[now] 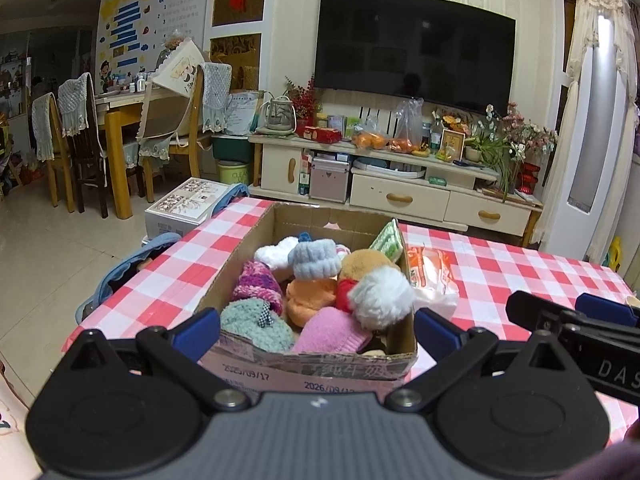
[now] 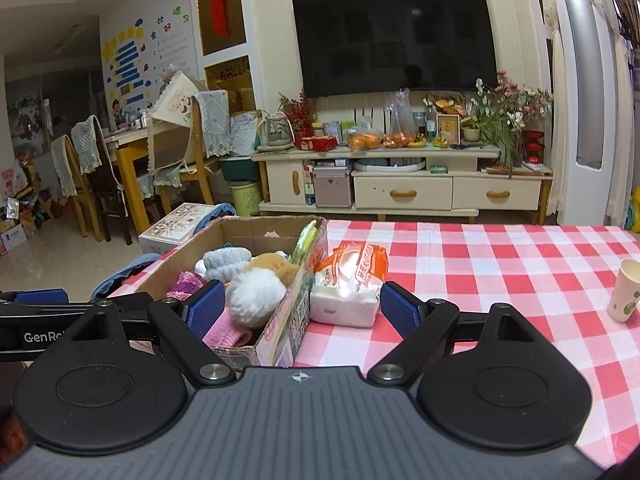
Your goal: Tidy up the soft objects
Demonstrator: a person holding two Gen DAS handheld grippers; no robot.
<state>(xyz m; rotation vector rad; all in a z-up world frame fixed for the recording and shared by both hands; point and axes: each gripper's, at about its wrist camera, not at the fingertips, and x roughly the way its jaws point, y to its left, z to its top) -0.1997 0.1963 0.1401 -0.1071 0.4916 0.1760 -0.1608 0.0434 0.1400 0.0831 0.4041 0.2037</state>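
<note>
A cardboard box [image 1: 256,236] stands on the red-and-white checked table [image 1: 500,264]. It holds several soft things: a white pompom [image 1: 382,296], a pink sock [image 1: 332,334], a teal knit piece [image 1: 256,326], a purple knit piece [image 1: 256,284], an orange one [image 1: 312,298] and a light blue roll [image 1: 316,258]. My left gripper [image 1: 316,332] is open and empty, just in front of the box's near wall. My right gripper [image 2: 300,312] is open and empty, straddling the box's right wall [image 2: 292,320]. A tissue pack [image 2: 352,284] lies right of the box, also in the left wrist view [image 1: 434,276].
A paper cup [image 2: 626,290] stands at the table's right side. A TV stand [image 1: 384,176] with clutter and a TV [image 1: 412,44] fill the far wall. A white carton [image 1: 184,204] and dining chairs [image 1: 72,140] stand on the floor to the left.
</note>
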